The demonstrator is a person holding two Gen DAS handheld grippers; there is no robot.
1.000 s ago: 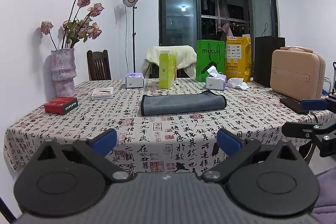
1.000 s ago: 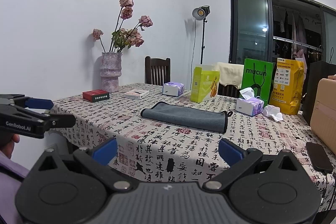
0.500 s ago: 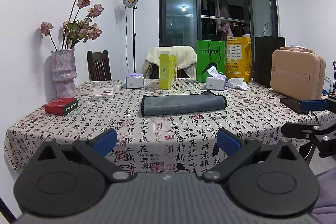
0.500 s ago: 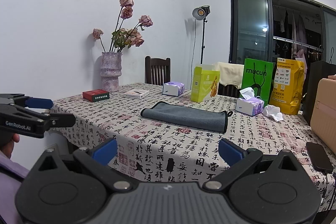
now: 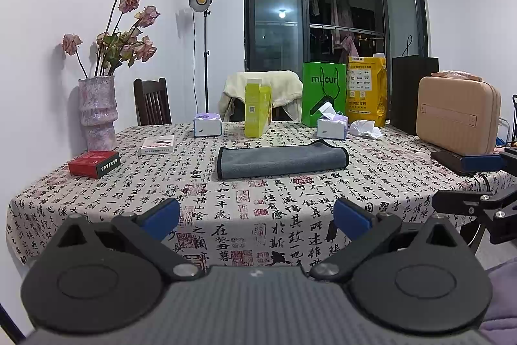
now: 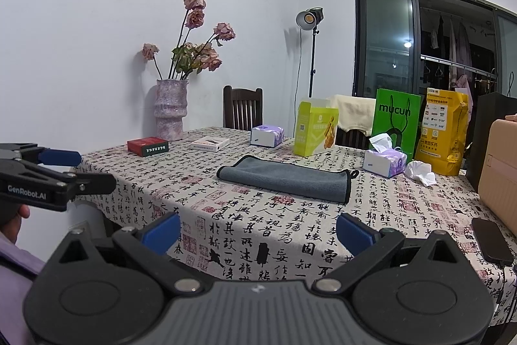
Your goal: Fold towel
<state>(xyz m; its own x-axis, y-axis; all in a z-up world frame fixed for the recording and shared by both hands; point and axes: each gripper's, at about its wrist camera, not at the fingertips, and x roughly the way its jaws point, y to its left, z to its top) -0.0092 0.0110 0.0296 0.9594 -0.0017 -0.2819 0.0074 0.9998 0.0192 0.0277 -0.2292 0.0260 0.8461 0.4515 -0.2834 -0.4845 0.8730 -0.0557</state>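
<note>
A grey towel [image 5: 281,158] with dark trim lies folded in a long strip on the middle of the table; it also shows in the right wrist view [image 6: 286,178]. My left gripper [image 5: 257,217] is open and empty, held off the table's near edge, well short of the towel. My right gripper [image 6: 258,230] is open and empty, also off the near edge. The right gripper shows at the right edge of the left wrist view [image 5: 478,180]. The left gripper shows at the left edge of the right wrist view [image 6: 64,170].
The table [image 5: 245,199] has a calligraphy-print cloth. On it stand a vase of dried roses [image 5: 97,112], a red box [image 5: 94,163], a flat box [image 5: 157,144], tissue boxes [image 5: 332,127], a yellow-green carton [image 5: 257,110], bags [image 5: 323,93] and a beige case [image 5: 457,114]. A phone [image 6: 491,240] lies at right.
</note>
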